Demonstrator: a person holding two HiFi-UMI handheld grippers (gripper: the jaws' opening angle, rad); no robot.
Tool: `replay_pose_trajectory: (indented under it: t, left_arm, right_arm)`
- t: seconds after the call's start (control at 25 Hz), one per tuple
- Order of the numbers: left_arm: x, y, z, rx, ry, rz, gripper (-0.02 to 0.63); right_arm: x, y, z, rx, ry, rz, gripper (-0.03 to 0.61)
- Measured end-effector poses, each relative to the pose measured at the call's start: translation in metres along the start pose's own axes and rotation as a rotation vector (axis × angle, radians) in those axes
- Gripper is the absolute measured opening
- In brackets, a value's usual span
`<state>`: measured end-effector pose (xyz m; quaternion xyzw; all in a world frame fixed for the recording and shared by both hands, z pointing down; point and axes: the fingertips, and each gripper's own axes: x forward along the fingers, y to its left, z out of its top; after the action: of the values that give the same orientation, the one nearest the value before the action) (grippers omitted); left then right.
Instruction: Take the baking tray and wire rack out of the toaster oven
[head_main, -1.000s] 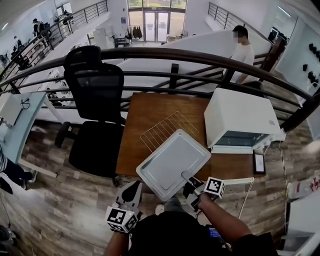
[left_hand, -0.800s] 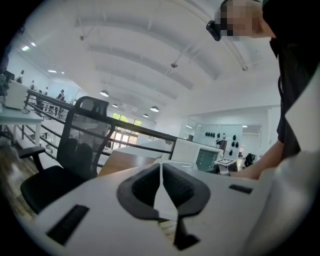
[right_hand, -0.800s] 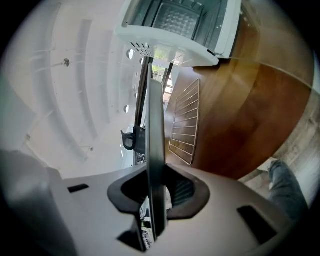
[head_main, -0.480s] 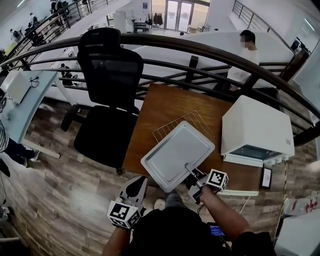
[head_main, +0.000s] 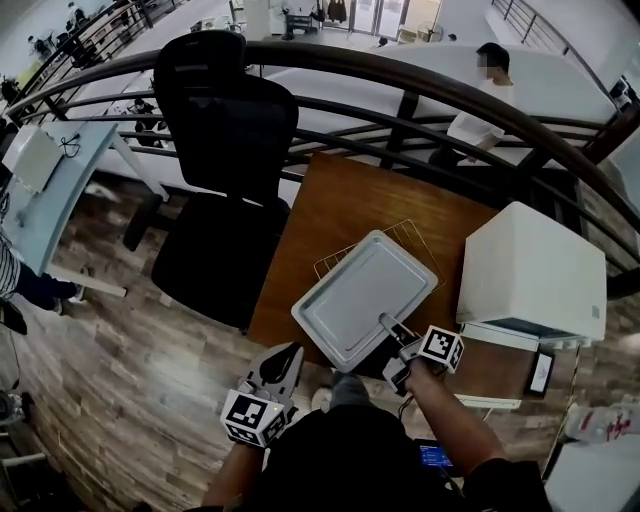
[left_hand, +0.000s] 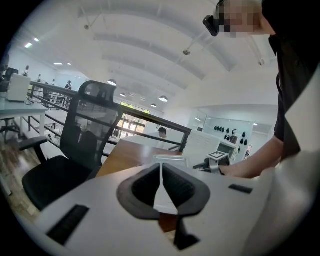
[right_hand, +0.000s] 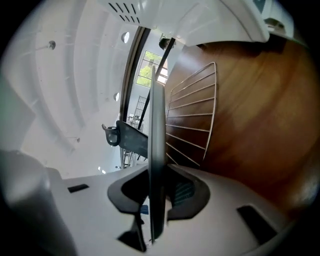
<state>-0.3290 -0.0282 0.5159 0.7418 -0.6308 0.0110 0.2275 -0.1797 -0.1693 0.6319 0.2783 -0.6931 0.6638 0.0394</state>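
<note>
Right claw (head_main: 388, 322) (right_hand: 157, 190) is seen clamped on the near rim of the baking tray (head_main: 365, 295) (right_hand: 157, 125), its jaws only narrowly apart with the thin metal edge pinched between them. The tray extends straight ahead of this claw over the worktop (head_main: 340, 210) (right_hand: 260, 115), and its near corner overhangs the worktop's edge by the claw. The wire rack (head_main: 412, 234) (right_hand: 192, 120) lies on the worktop beyond the claw, under the tray's far side, with only a strip of it showing past the tray's far edges. Whether the tray touches the rack cannot be told. The toaster oven (head_main: 535, 275) (right_hand: 200, 15) stands to the right of this claw, apart from both tray and rack.

The left claw (head_main: 285, 358) (left_hand: 161, 172) is held off the worktop's near edge, to the left of the right claw, with its jaws together and nothing between them. An office chair (head_main: 225, 130) (left_hand: 85, 130) stands ahead of it to the left.

Compared with a second ago, the same grip on the tray has been kept, but the tray has been carried further over the rack, so that far less of the rack is left uncovered. The left claw has stayed closed and empty.
</note>
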Motion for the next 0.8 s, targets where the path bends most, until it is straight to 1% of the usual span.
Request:
replay_pose_trajectory:
  t: [0.12, 0.28, 0.36, 0.44, 0.52, 0.6, 0.68, 0.8]
  left_arm:
    - [0.018, 0.0, 0.006, 0.001, 0.01, -0.015, 0.025]
    - [0.034, -0.003, 0.001, 0.022, 0.033, -0.04, 0.025]
    - [0.045, -0.001, -0.004, 0.029, 0.047, -0.049, 0.025]
    - [0.055, -0.004, -0.005, 0.025, 0.067, -0.063, 0.025]
    - [0.064, -0.009, -0.002, 0.016, 0.083, -0.074, 0.025]
    - [0.07, -0.011, -0.002, 0.009, 0.092, -0.079, 0.025]
    - [0.072, -0.009, -0.003, 0.006, 0.099, -0.078, 0.025]
    - [0.073, -0.005, -0.006, 0.001, 0.105, -0.069, 0.025]
  right_arm:
    - [0.007, -0.006, 0.022, -0.019, -0.037, -0.043, 0.074]
    - [0.012, -0.016, 0.041, -0.15, -0.058, -0.155, 0.056]
    - [0.019, -0.019, 0.047, -0.179, -0.056, -0.178, 0.054]
    - [0.021, -0.022, 0.055, -0.219, -0.052, -0.225, 0.055]
    - [0.02, -0.026, 0.067, -0.305, -0.045, -0.299, 0.054]
    - [0.02, -0.027, 0.08, -0.408, -0.04, -0.354, 0.049]
    - [0.022, -0.026, 0.09, -0.488, -0.047, -0.381, 0.054]
    - [0.025, -0.026, 0.098, -0.563, -0.054, -0.415, 0.061]
